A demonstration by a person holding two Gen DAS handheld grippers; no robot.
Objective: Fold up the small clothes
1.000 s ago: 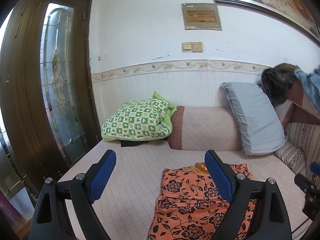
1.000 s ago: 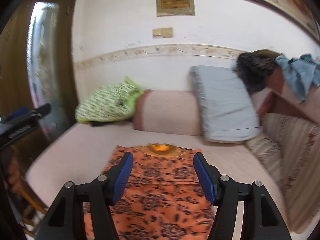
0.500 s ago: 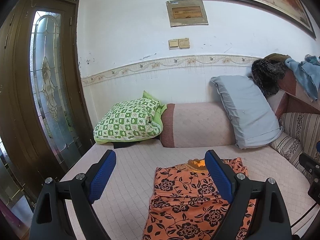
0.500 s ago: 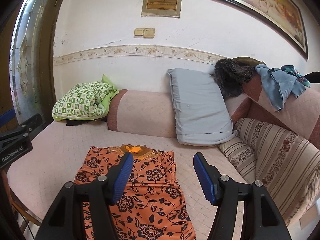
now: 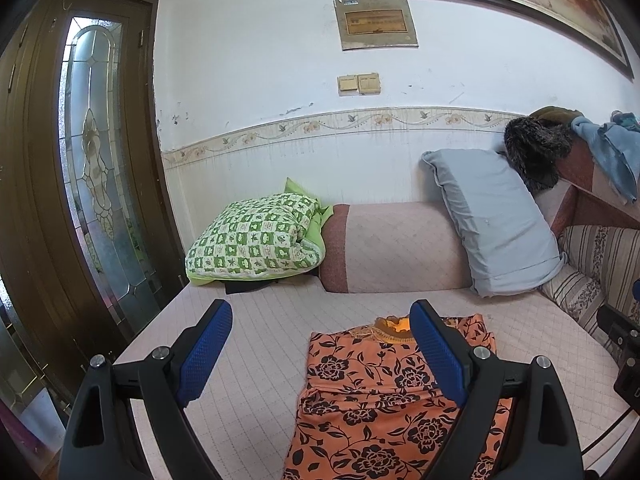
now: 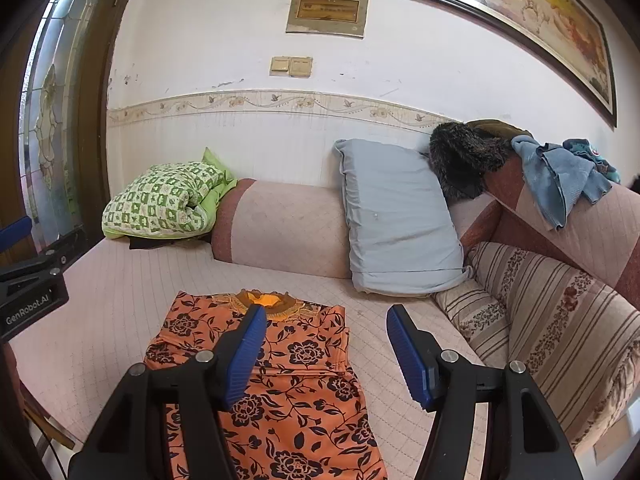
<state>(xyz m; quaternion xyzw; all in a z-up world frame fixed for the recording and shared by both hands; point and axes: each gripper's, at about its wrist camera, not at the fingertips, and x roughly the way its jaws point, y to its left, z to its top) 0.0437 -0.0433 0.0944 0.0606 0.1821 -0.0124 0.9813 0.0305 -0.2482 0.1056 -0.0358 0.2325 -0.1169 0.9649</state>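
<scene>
Both claws hang spread and empty — the left claw [image 5: 320,344] and right claw [image 6: 324,344] above the orange floral garment [image 6: 280,380], which lies flat on the sofa seat [image 6: 120,280]. Risk: a shallow pinch could drag the sleeve fold loose — or catch the seat cover beneath.

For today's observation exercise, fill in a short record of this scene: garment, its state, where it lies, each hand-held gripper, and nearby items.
garment: orange floral top, black flower print, neckline toward the cushions
state: lying flat, sides already folded inward
surface: quilted pink sofa seat
left hand-held gripper: open, empty, above the seat at the top's left side
right hand-held gripper: open, empty, over the top's right edge
nearby: green checked pillow, grey pillow, blue cloth on the sofa back
</scene>
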